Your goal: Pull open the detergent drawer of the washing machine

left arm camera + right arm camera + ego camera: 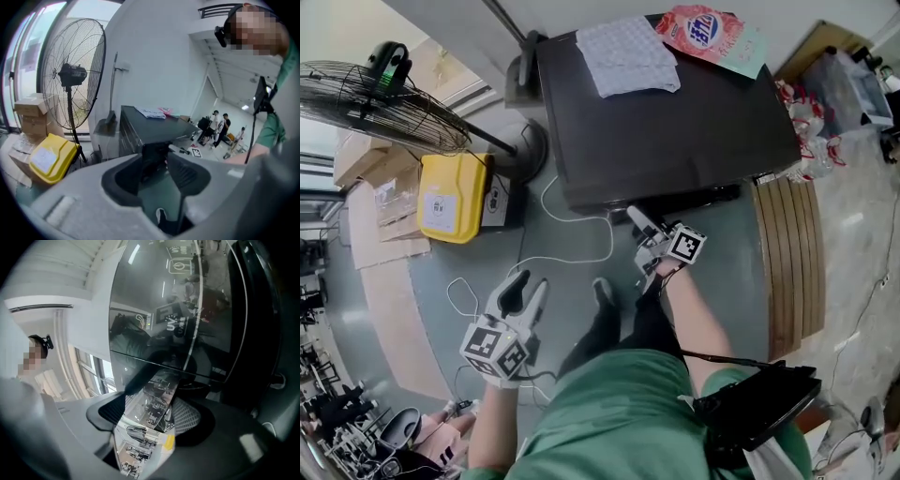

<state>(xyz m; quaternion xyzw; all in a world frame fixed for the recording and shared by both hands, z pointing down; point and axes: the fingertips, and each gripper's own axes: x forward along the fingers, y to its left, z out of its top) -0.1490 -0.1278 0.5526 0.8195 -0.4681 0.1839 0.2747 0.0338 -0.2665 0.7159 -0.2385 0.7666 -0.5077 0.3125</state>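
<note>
The black washing machine (666, 122) stands ahead of me, and its glossy front (159, 301) fills the right gripper view. My right gripper (642, 230) is at the machine's front upper edge. In its own view the right gripper (150, 411) is shut on a mirror-like strip, the detergent drawer front (161, 385), which lies between the ribbed pads. My left gripper (525, 289) hangs lower left over the floor, away from the machine. Seen in its own view, the left gripper (157, 173) is open with nothing between its jaws and points toward the machine (150, 126).
A folded cloth (626, 56) and a pink detergent bag (708, 33) lie on the machine's top. A big floor fan (380, 98), a yellow container (453, 195) and cardboard boxes (380, 202) stand left. A white cable (572, 253) trails on the floor. Wooden slats (787, 262) lie right.
</note>
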